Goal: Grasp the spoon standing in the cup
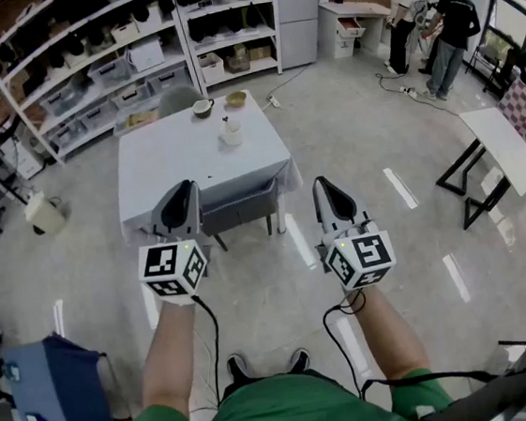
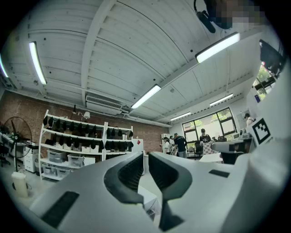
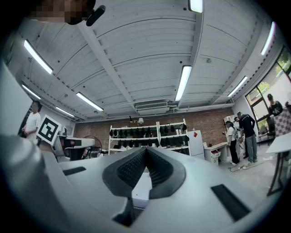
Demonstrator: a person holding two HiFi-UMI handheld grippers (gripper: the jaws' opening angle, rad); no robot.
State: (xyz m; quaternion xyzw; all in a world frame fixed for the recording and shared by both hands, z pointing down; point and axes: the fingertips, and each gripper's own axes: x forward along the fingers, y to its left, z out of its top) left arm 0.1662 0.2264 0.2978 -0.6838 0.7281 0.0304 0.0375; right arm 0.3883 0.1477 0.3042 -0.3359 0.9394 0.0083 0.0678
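White cloth over a table (image 1: 159, 169), head view, at 12 o'clock of both grippers and well apart from them. On it: a pale cup (image 1: 232, 135), toward the far edge, at 1 o'clock of the table's centre. A spoon (image 1: 227, 121) stands upright in the cup, seen as a thin stub only, its lower end hidden inside and too small to detail. Two bowls (image 1: 202, 108) sit at the far edge, contents not legible. Left gripper (image 1: 183, 187) and right gripper (image 1: 322, 185) are held side by side over the floor, their jaw gaps not readable from above. Left gripper view: the left gripper (image 2: 145, 157) has its jaws drawn in to a bare slit, nothing in them. Right gripper view: the right gripper (image 3: 145, 150) has its jaw tips meeting, nothing in them. Both gripper views give ceiling, strip lights, brick wall and shelving (image 3: 154, 134) at eye level. Neither gives cup or spoon, since the gripper bodies cover the lower field and leave only a cut-off white scrap under the tips. People (image 1: 436, 29) at 1 o'clock in the head view stand at 3 o'clock in the right gripper view.
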